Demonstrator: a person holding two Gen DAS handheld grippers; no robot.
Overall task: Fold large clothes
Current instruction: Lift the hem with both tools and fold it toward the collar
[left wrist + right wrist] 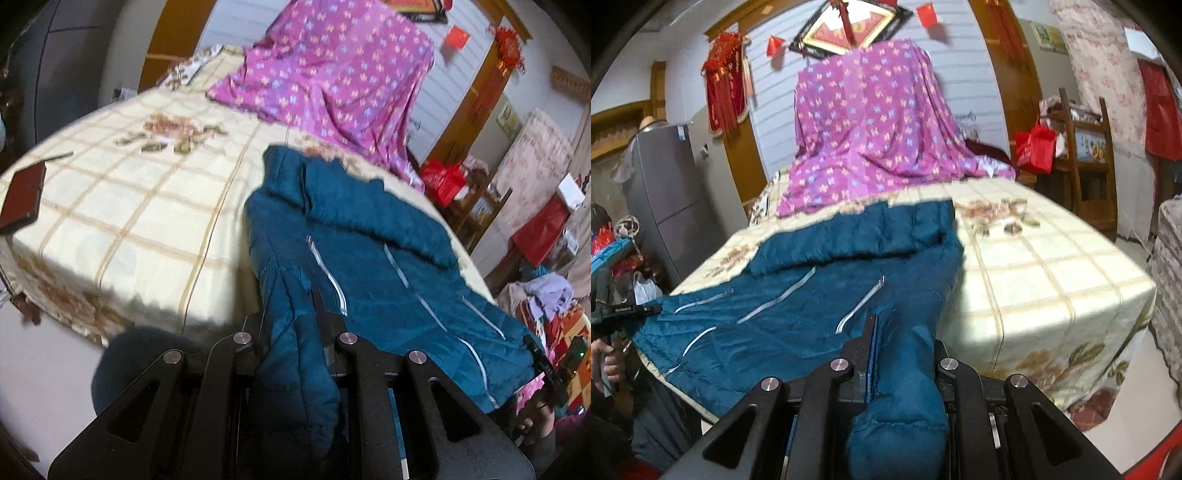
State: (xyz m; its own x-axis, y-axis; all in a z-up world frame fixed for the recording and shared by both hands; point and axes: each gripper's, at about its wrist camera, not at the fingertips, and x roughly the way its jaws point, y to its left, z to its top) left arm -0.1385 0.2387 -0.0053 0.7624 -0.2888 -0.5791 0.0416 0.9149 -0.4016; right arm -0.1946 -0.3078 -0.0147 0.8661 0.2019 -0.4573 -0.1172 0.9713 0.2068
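Note:
A teal quilted jacket with pale zip strips lies front-up on the bed, its hem end hanging over the near edge. My left gripper is shut on a padded sleeve or side fold of the jacket, which bulges out between the fingers toward the camera. My right gripper is shut on the opposite padded fold, with one dark finger showing beside the fabric. Each gripper also appears in the other view, the right gripper and the left gripper, both at the jacket's lower corners.
The bed has a cream checked floral sheet. A purple flowered cloth is draped over a tall pile at its head. A dark red flat object lies on the bed's far corner. A grey fridge and a wooden chair flank the bed.

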